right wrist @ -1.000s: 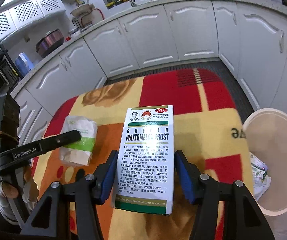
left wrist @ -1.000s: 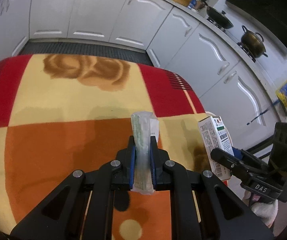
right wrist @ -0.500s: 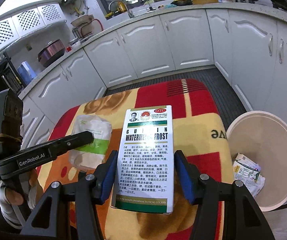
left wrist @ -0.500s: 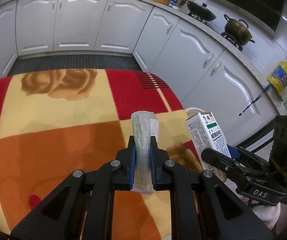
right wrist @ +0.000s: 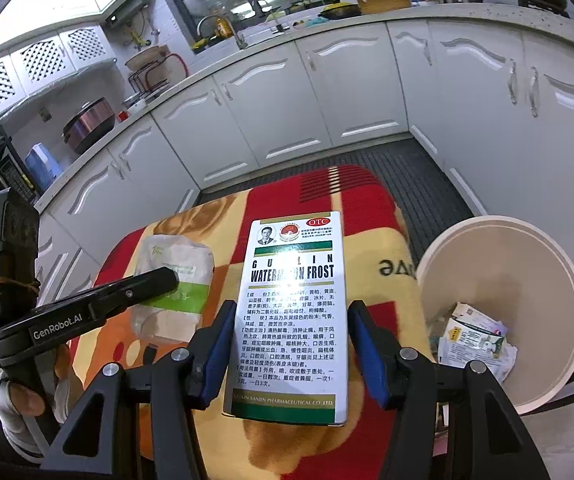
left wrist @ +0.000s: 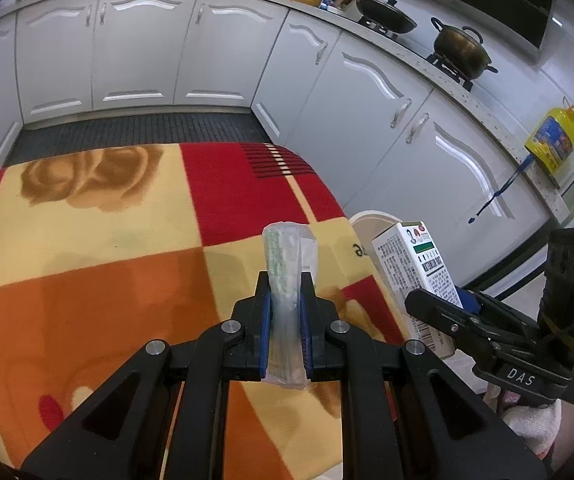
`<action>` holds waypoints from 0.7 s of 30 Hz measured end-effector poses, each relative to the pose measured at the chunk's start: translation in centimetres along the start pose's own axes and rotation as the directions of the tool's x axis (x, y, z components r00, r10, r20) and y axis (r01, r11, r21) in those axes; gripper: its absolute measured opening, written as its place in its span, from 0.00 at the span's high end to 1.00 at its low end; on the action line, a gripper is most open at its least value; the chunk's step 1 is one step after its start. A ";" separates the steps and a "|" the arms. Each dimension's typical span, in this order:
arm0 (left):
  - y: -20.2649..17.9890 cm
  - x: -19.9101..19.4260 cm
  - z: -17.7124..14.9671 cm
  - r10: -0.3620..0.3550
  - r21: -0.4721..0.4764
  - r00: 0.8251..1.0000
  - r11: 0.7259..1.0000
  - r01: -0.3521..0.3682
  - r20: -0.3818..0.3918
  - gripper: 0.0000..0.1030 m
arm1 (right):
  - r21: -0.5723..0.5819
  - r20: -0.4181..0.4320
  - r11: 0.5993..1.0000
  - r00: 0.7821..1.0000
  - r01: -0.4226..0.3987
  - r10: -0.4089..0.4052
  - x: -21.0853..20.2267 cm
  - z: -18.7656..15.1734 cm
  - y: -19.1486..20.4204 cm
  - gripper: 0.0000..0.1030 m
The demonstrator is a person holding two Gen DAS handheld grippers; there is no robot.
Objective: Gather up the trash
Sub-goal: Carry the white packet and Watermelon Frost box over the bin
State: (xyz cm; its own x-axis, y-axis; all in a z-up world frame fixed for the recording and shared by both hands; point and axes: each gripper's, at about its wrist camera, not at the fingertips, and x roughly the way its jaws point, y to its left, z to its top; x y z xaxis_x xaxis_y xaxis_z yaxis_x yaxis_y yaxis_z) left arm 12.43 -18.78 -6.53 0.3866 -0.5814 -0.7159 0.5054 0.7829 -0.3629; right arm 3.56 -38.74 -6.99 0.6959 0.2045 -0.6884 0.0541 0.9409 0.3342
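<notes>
My left gripper (left wrist: 285, 300) is shut on a white and green plastic packet (left wrist: 287, 280), held above the blanket-covered table (left wrist: 107, 240). The packet also shows in the right wrist view (right wrist: 173, 284), with the left gripper (right wrist: 167, 280) on it. My right gripper (right wrist: 291, 336) is shut on a white medicine box (right wrist: 293, 312) marked "Watermelon Frost", held upright above the table's right part. The box also shows in the left wrist view (left wrist: 415, 268). A cream round bin (right wrist: 503, 264) stands on the floor right of the table, with crumpled wrappers (right wrist: 471, 336) inside.
The table wears a red, orange and yellow checked blanket (right wrist: 367, 208). White kitchen cabinets (left wrist: 147, 48) run around the room behind a dark floor mat (left wrist: 135, 132). Pots (left wrist: 463, 44) sit on the stove, and a yellow oil bottle (left wrist: 555, 136) stands on the counter.
Both grippers have risen and shifted right with their loads. The bin has come further into the right wrist view. Both grips are unchanged.
</notes>
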 end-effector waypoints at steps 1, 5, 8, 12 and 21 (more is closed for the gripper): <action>-0.1 0.1 0.1 -0.002 0.002 1.000 1.000 0.002 -0.002 0.90 | 0.003 0.002 1.000 1.000 0.002 -0.002 -0.2 0.0 -0.1 0.47; -0.9 0.7 0.1 -0.012 0.010 1.000 1.000 0.012 -0.012 0.90 | 0.017 0.010 1.000 1.000 0.012 -0.012 -0.7 -0.2 -0.7 0.47; -1.4 1.2 0.2 -0.024 0.017 0.999 1.000 0.024 -0.021 0.90 | 0.033 0.016 0.999 1.000 0.020 -0.020 -1.1 -0.3 -1.4 0.47; -2.3 1.9 0.5 -0.047 0.023 0.998 0.999 0.048 -0.034 0.90 | 0.060 0.026 0.998 0.999 0.034 -0.036 -1.7 -0.4 -2.7 0.47; -5.8 4.9 1.0 -0.112 0.047 0.991 0.992 0.116 -0.079 0.90 | 0.133 0.041 0.988 0.995 0.083 -0.090 -3.0 -0.7 -6.2 0.47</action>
State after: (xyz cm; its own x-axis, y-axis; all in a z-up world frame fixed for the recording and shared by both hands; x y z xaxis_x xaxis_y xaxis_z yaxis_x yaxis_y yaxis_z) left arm 12.15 -26.41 -7.31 0.2654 -0.6457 -0.7160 0.5821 0.6993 -0.4149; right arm 0.66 -45.00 -7.49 0.7167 0.1083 -0.6889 0.2068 0.9104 0.3583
